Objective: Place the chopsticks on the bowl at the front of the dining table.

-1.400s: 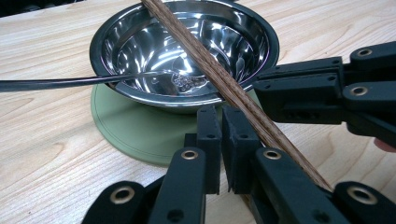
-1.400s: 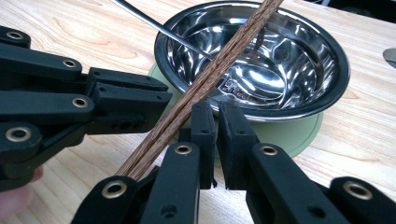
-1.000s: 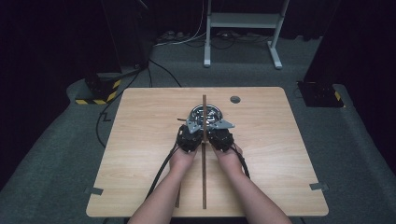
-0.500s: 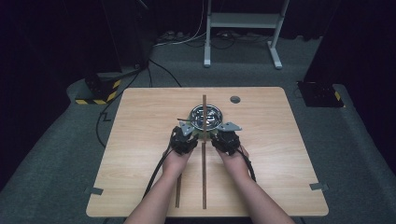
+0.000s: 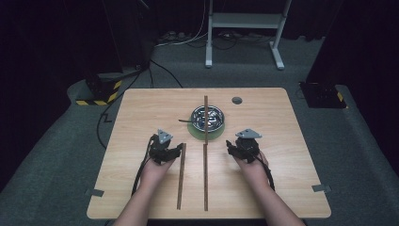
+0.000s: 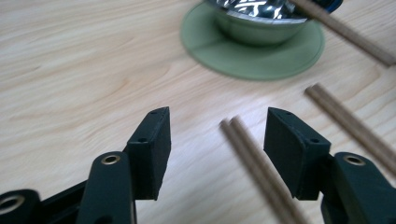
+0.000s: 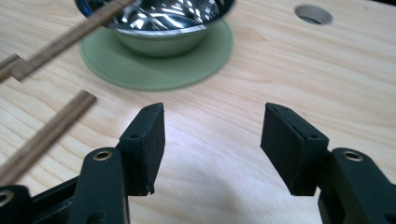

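Three slim brown wooden sticks lie on the pale wood table, all running from the near edge toward the far edge. The shortest stick lies just beside the left gripper; in the left gripper view it reads as two thin strips side by side, its tip lying between the jaws but free of both pads. The middle stick lies parallel to it, nearer the table's centre. The far stick rests tilted across the rim of a shiny steel bowl that stands on a round green mat. Both grippers' jaws have just been opening and stand apart; the right gripper has only bare table between them.
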Tool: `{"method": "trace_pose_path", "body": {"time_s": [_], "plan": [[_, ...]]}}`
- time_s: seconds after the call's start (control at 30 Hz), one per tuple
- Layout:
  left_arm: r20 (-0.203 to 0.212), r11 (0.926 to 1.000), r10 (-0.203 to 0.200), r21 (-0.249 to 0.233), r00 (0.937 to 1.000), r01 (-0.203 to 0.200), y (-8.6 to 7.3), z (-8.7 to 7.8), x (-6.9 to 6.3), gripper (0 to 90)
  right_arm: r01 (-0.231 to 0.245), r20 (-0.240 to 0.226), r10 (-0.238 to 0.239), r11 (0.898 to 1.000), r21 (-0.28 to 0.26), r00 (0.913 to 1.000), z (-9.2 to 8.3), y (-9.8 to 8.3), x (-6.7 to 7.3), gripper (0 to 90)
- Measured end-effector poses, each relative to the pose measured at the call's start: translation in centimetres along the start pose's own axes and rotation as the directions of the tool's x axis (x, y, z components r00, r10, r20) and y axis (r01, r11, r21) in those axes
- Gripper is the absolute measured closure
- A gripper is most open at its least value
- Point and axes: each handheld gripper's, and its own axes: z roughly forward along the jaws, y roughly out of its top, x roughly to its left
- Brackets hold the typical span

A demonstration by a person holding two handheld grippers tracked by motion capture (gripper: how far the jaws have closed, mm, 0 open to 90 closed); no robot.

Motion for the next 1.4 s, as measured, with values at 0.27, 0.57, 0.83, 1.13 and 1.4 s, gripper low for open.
{"method": "trace_pose_path", "body": {"time_s": [0.27, 0.57, 0.83, 1.13, 1.4], "plan": [[-0.046, 0.9986, -0.033, 0.040, 0.9984, 0.034, -2.7, -2.0, 2.8, 35.5, -0.022, 0.011, 0.021, 0.999, 0.025, 0.9997, -1.7, -1.5, -1.9, 37.9], [-0.104, 0.9909, -0.084, 0.097, 0.9911, 0.094, -6.9, -4.7, 6.5, 32.2, -0.033, 0.038, 0.030, 0.997, 0.071, 0.9988, -3.2, -4.9, -4.9, 38.0], [-0.142, 0.9851, -0.116, 0.110, 0.9831, 0.132, -9.7, -7.4, 8.4, 26.5, -0.085, 0.047, 0.080, 0.991, 0.105, 0.9957, -5.1, -7.9, -7.9, 37.3], [-0.144, 0.9881, -0.113, 0.087, 0.9830, 0.127, -11.0, -8.2, 8.2, 12.7, -0.083, 0.028, 0.080, 0.991, 0.106, 0.9964, -6.6, -9.3, -9.1, 32.9], [-0.145, 0.9880, -0.114, 0.086, 0.9828, 0.128, -11.0, -8.2, 8.2, 12.4, -0.089, 0.033, 0.086, 0.990, 0.106, 0.9958, -6.7, -9.3, -8.9, 33.4]]}}
